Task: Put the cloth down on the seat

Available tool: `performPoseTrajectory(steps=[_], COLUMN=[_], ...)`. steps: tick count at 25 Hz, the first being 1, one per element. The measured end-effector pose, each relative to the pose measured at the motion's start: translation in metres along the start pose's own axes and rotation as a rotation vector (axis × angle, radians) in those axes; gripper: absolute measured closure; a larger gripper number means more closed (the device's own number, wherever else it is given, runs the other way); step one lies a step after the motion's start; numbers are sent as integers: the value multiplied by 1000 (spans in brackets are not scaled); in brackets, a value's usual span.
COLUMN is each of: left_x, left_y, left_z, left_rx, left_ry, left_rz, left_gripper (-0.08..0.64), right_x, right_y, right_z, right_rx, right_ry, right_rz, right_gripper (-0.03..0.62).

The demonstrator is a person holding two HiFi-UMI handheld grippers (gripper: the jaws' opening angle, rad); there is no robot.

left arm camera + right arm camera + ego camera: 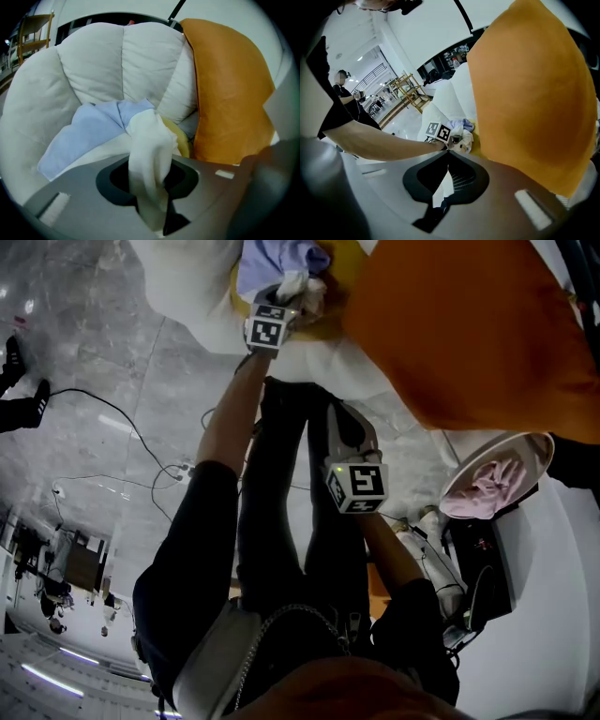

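Left gripper (154, 204) pinching bunched white cloth (150, 154). Cloth rises from jaws, over front of white padded round seat (93, 61). Light blue cloth (89, 131) spread on seat just behind, touching white one. Big orange cushion (229, 93) leaning on seat's right side, crowding that spot; yellow edge (182, 140) beneath. My right gripper (440, 187) well back from the seat, jaws narrowly apart, empty. Pink cloth (487, 486) on round white dish (534, 451) at right. Grey marble floor (103, 362), black cables (131, 427) trailing; bright white room.
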State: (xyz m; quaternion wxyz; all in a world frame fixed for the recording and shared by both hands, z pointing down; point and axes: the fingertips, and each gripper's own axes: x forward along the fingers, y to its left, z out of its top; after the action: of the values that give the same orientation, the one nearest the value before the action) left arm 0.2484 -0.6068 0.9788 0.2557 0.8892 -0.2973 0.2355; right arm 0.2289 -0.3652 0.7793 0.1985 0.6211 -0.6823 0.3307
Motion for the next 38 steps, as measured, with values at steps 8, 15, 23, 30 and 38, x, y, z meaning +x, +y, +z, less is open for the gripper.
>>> performPoseTrajectory(steps=[8,15,23,30,38], left_x=[-41,-100,-210,-315,-424], left_y=[-5,-30,-76,-131,-189], left_z=[3,10,63,112,172], left_rx=[15,37,82,45,59], left_ry=[32,41,-88,-150,-269], left_rz=[0,5,41,35,57], left_gripper=[396,396,551,551,551], right_x=[-10,-28,-65,-128,-215], right_y=[12,31,48,78,102], right_z=[26,54,71,132,205], right_rx=[-4,-31,-98,-165,-244], right_ry=[-42,-72,-78,-146,-244], right_rz=[14,35,12,51,58], right_gripper=[589,589,589,591,591])
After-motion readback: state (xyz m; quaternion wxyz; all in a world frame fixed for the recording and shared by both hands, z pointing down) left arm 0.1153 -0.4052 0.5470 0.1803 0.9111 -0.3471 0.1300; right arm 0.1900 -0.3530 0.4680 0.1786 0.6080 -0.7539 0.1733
